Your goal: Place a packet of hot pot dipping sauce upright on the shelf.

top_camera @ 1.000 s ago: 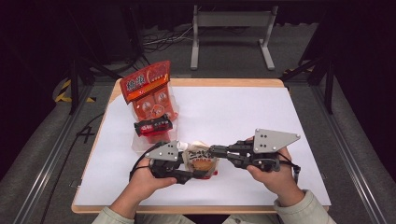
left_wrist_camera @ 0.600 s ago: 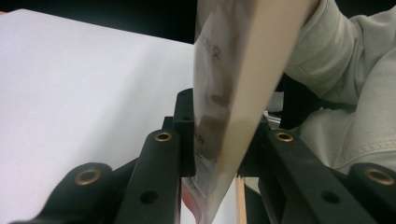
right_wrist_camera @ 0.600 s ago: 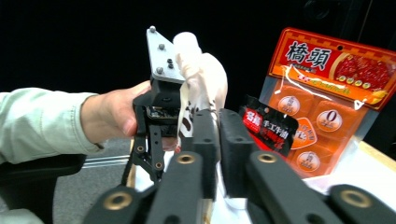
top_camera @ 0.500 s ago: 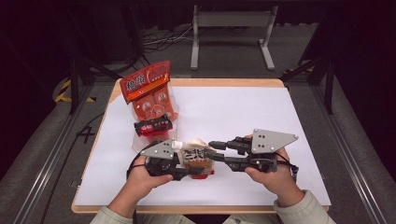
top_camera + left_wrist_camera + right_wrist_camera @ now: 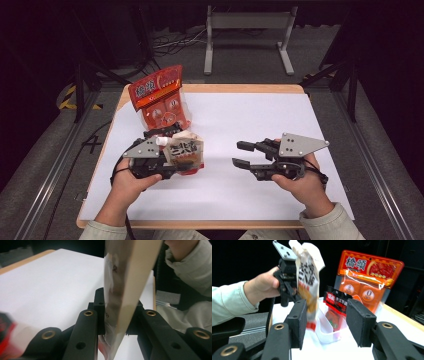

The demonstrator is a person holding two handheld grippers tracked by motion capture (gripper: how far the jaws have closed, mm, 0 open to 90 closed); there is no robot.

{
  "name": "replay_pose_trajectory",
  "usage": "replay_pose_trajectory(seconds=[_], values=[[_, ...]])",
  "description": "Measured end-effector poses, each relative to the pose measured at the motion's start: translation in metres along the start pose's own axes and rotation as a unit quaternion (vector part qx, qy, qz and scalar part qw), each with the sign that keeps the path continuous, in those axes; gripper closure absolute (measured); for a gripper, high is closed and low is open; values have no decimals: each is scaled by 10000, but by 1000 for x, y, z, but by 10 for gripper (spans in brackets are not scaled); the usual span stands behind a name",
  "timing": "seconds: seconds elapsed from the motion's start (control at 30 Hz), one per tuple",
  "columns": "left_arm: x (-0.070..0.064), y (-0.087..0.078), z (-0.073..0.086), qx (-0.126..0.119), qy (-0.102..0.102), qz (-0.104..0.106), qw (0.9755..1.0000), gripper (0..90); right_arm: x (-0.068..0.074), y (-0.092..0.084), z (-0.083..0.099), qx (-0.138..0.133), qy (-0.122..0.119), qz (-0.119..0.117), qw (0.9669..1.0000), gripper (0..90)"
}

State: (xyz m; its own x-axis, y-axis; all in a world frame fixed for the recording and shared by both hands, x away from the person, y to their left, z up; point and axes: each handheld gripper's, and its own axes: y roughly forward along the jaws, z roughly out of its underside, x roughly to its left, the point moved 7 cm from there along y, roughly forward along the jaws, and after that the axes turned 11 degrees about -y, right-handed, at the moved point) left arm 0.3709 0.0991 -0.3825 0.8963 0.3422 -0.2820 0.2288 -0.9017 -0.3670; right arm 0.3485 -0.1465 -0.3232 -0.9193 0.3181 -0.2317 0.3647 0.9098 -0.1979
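Pouch (image 5: 184, 152) sits clamped in our left tool (image 5: 172, 159), lifted off the surface (image 5: 260, 120); our right tool (image 5: 241, 154) has just been opening, nothing between its jaws; farther back, the clear tray (image 5: 325, 327) could tip if we swing wide; its contents are hard to read.

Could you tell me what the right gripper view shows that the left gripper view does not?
Right gripper view alone: the orange pack, the small black-and-red sachet in the clear tub, and the left gripper shut on the pouch. Left gripper view alone: the pouch edge-on between its jaws, plus a pale sleeve. Both: the white table.
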Motion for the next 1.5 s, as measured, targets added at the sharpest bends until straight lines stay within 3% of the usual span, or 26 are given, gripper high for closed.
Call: replay_pose_trajectory(seconds=[0.3, 0.67, 1.17, 1.37, 1.5], values=[[27, -27, -1, -170, -36, -453, 9988, 763, -10, -15, 9, 56, 145, 180, 9997, 522], [55, -34, 7, -55, 130, -839, 9964, 763, -13, -26, 15, 72, 232, 271, 9993, 524], [73, -29, 22, 193, 84, -789, 9967, 759, -12, -30, 16, 64, 251, 285, 9993, 519], [73, -27, 29, 272, -297, -488, 9980, 757, -12, -29, 17, 62, 247, 282, 9993, 513], [74, -28, 32, 258, -524, -359, 9976, 752, -11, -27, 18, 77, 249, 264, 9993, 507]])
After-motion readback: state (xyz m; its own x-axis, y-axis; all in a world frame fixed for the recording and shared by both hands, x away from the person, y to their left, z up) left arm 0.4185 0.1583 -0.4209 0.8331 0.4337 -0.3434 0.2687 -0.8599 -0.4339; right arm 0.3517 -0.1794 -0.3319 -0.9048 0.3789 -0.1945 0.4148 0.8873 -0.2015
